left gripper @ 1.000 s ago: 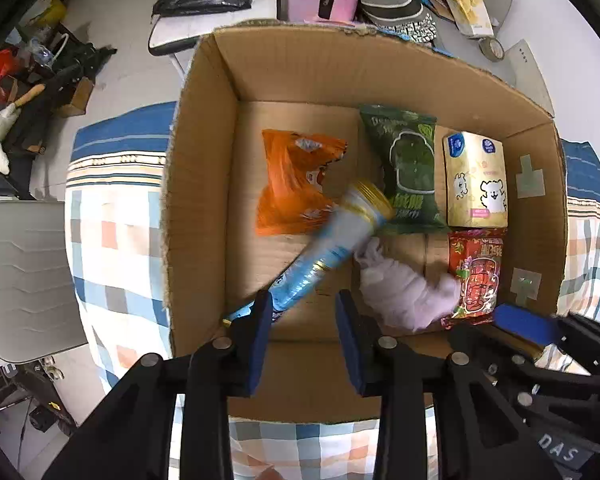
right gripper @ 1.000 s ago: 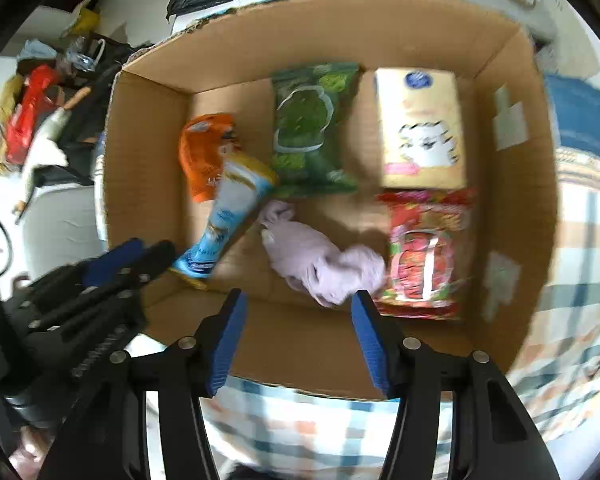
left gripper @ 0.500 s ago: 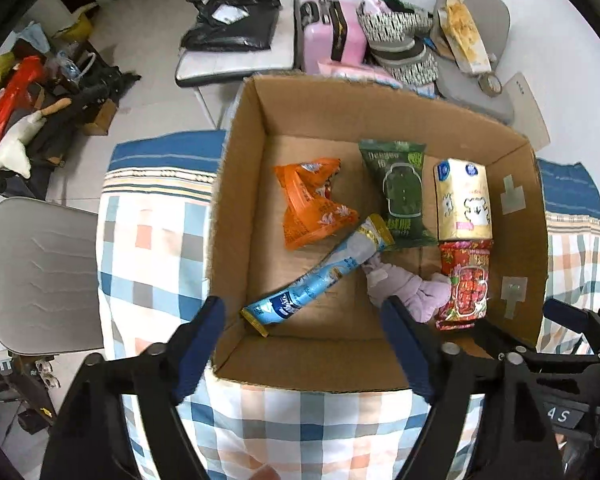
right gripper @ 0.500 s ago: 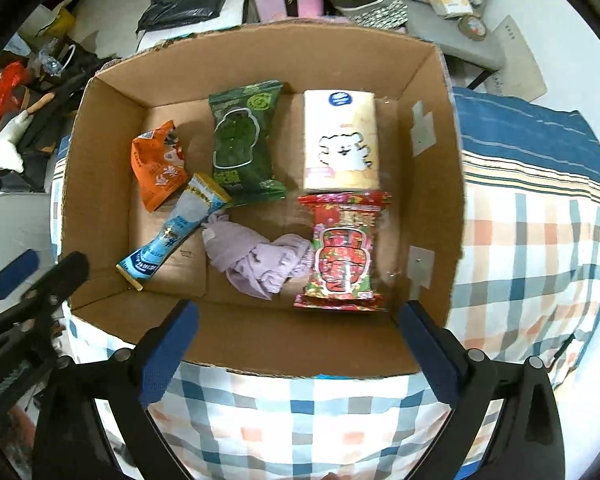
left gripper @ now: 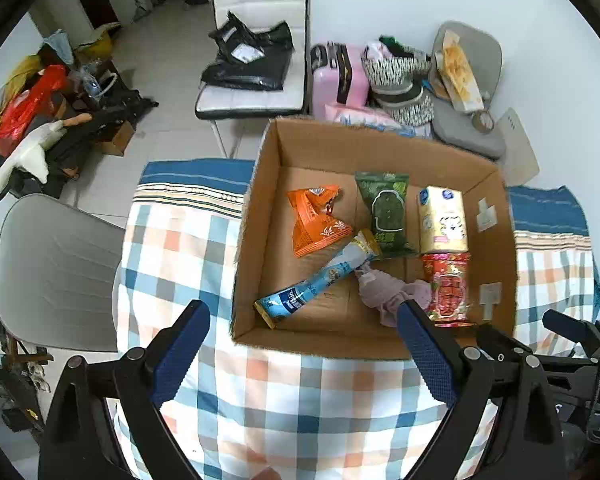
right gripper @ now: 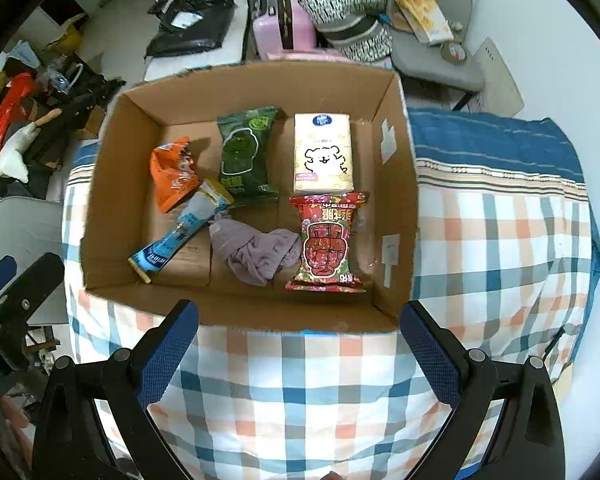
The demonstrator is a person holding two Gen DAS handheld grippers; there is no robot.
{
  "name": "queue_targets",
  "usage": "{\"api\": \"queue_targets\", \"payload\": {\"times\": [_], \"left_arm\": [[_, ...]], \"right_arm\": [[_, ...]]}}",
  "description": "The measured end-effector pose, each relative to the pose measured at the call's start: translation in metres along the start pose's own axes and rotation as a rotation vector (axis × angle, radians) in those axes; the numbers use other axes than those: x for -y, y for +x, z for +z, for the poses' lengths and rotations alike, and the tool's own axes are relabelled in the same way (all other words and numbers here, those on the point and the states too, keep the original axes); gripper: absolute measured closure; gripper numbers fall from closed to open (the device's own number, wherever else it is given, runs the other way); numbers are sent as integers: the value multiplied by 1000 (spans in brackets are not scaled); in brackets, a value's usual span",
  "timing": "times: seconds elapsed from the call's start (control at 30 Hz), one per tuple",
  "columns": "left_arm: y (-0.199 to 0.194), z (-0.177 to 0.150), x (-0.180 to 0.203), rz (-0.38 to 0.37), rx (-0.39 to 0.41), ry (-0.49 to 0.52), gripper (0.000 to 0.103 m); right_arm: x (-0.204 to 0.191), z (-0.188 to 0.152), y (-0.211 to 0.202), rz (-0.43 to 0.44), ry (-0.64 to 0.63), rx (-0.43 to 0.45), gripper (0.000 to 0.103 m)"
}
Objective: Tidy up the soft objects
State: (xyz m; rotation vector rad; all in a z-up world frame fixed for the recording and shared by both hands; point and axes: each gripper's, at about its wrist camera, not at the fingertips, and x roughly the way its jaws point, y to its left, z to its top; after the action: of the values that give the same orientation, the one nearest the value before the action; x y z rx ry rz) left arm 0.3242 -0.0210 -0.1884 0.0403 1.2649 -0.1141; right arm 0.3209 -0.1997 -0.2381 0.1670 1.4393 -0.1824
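1. the purple cloth [right gripper: 256, 254] is lying in the cardboard box [right gripper: 240, 312], its far end tucked under the blue tube [right gripper: 180, 232].
2. writing on the red packet [right gripper: 326, 240] is proving too small to read.
3. the left gripper [left gripper: 304, 356] and right gripper [right gripper: 300, 356] are hanging above the checked cloth [right gripper: 300, 392], fingers spread wide, holding nothing.

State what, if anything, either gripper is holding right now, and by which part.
Nothing is held. The left gripper and right gripper are both wide open above the checked cloth, and every soft item lies loose in the cardboard box.
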Motion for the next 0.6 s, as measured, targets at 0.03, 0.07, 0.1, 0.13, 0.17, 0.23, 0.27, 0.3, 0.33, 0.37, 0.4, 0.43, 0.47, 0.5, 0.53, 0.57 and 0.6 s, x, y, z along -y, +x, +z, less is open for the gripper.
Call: {"api": "queue_targets", "payload": {"times": [0.03,0.07,0.1,0.13,0.17,0.23,0.27,0.3,0.33,0.37,0.4,0.43,0.47,0.5,0.53,0.57,0.6], "left_arm": [[-7,-3,0,-2,16,-2,7],[-16,-7,0,0,34,-2,7],[-26,-12,1,0,52,-3,7],[-36,-17,2,-3,72,-3,7],[-44,-21,2,-3,88,-4,7],[-64,-31,4,6,122,-3,7],[-73,-36,4,10,137,-4,7],[-82,-41,5,13,156,-3,7],[-93,-47,5,22,177,-3,7],[-103,-52,5,26,193,-5,7],[-112,-58,5,24,211,-6,7],[-123,-64,5,25,229,-6,7],[-130,-68,5,30,239,-5,7],[-139,-73,5,30,248,-2,7],[-148,-79,5,31,261,1,7],[-154,-82,5,35,269,0,7],[-162,-88,6,38,280,0,7]], "right_arm": [[1,-5,-8,1,-1,19,1],[1,-10,-15,1,-5,34,1],[2,-16,-25,0,-12,56,1],[3,-23,-36,3,-14,78,1],[3,-29,-45,10,-15,97,1],[4,-40,-64,15,-22,130,1],[5,-48,-75,20,-26,151,1],[5,-56,-87,22,-33,175,1],[5,-64,-99,25,-38,199,1],[5,-70,-107,30,-42,213,1],[7,-79,-120,38,-43,238,1],[8,-87,-132,39,-46,258,1],[9,-93,-140,41,-48,273,1],[10,-103,-153,45,-49,300,1],[11,-111,-164,41,-54,321,1],[12,-118,-174,36,-59,340,1],[13,-125,-182,35,-58,356,1]]}}
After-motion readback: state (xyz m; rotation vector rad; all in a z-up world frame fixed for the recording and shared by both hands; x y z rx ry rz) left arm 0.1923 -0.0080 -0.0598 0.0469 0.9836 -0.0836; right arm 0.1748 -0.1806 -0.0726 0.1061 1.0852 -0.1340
